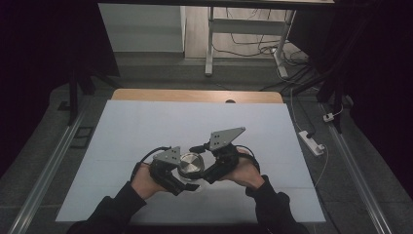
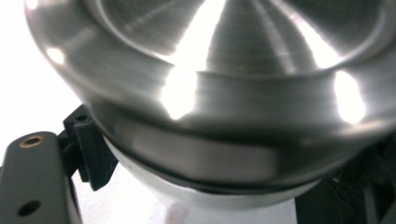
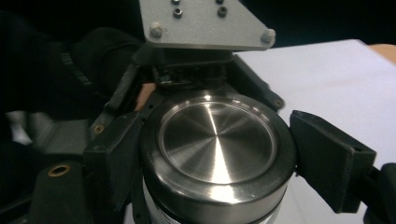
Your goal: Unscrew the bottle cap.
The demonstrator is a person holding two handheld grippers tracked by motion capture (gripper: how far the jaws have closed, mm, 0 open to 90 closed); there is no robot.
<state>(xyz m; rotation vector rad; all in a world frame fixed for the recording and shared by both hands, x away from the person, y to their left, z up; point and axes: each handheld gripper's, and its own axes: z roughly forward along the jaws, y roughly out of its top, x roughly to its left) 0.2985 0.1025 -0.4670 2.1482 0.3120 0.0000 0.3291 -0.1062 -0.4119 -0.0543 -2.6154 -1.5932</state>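
A jar with a brushed metal lid [image 1: 190,164] is held just above the white table sheet, near its front middle. My left gripper [image 1: 184,181] comes in from the left and is shut on the jar's pale body [image 2: 224,196] below the lid [image 2: 210,93]; one black finger [image 2: 91,149] shows at the jar's side. My right gripper [image 1: 207,168] comes in from the right and is shut on the lid [image 3: 215,144], with a black pad [image 3: 327,158] against the rim on each side. The left gripper's grey plate [image 3: 205,23] sits just behind the lid.
The white sheet [image 1: 146,126] covers the table, with a wooden edge [image 1: 195,95] at the far side. A power strip [image 1: 311,141] and cables lie on the floor to the right. Desk legs [image 1: 209,44] stand beyond the table.
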